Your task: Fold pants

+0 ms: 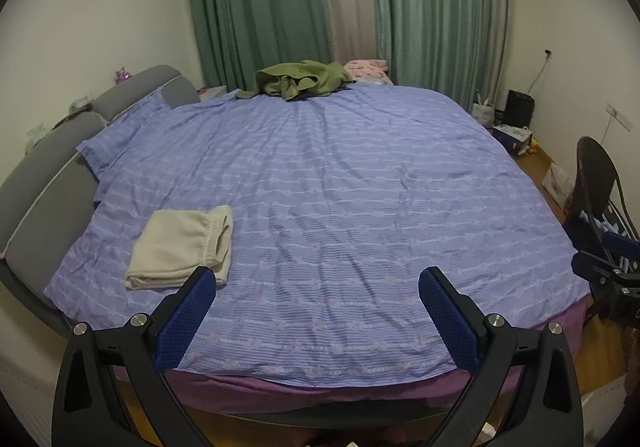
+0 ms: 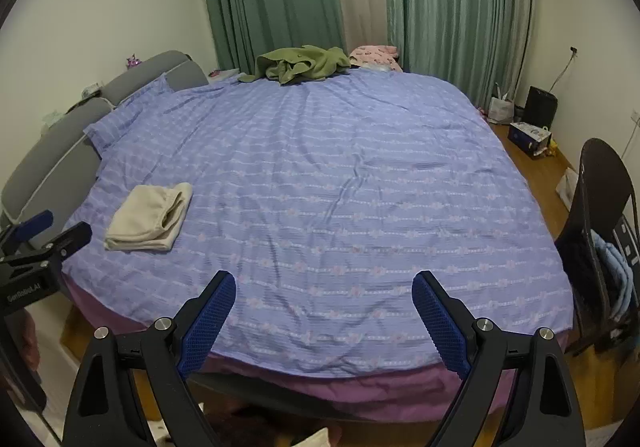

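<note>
Folded pants (image 1: 180, 247) on bed (image 1: 340, 187) left; clothes pile (image 1: 300, 79) far edge.

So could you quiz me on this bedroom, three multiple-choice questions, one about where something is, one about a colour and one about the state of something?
1. Where do the folded cream pants lie?
A. On the bedspread, near the grey headboard
B. On the floor
C. On the chair

2. What colour is the crumpled garment at the far edge of the bed?
A. Red
B. Olive green
C. White

3. How do the two grippers stand?
A. Both clamped on the pants
B. One holds a pillow
C. Both open and empty

Answers:
1. A, they rest flat on the purple cover beside the headboard.
2. B, it is a green heap before the curtains.
3. C, the left gripper and right gripper have wide gaps with only bedspread behind.
</note>
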### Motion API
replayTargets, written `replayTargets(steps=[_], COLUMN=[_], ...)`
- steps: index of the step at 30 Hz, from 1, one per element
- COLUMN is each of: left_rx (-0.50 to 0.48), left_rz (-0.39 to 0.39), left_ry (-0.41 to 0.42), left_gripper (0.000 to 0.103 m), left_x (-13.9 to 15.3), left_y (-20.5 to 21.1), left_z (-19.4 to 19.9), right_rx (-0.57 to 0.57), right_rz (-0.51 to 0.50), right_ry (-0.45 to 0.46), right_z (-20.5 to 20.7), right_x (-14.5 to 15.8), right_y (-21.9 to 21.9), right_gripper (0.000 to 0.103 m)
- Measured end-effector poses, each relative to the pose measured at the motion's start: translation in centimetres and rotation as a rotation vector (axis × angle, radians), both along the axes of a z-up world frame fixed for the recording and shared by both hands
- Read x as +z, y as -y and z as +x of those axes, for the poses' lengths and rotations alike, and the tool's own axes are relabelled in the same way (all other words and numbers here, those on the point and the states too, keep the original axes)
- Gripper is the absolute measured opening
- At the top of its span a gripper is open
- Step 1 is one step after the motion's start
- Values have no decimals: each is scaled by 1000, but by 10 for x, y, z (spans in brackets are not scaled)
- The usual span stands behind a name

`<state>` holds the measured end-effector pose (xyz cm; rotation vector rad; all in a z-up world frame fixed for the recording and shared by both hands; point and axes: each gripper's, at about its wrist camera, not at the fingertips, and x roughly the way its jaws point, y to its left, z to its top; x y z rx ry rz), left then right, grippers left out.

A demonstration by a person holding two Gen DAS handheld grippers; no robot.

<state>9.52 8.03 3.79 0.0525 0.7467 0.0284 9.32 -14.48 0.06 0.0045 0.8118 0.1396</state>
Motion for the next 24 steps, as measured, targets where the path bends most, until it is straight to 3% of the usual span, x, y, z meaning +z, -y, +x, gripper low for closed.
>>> replayTargets(steps=[24], left_rx=[-51], left_rz=[-26], left_ry=[71], left_gripper=[103], left_x=[21], left_y=[16], left_z=[-14], right_rx=[-60], right_rz=[13], right_ry=[109], right_z=[-35], right_x=[32], right_y=[18], right_gripper=[91])
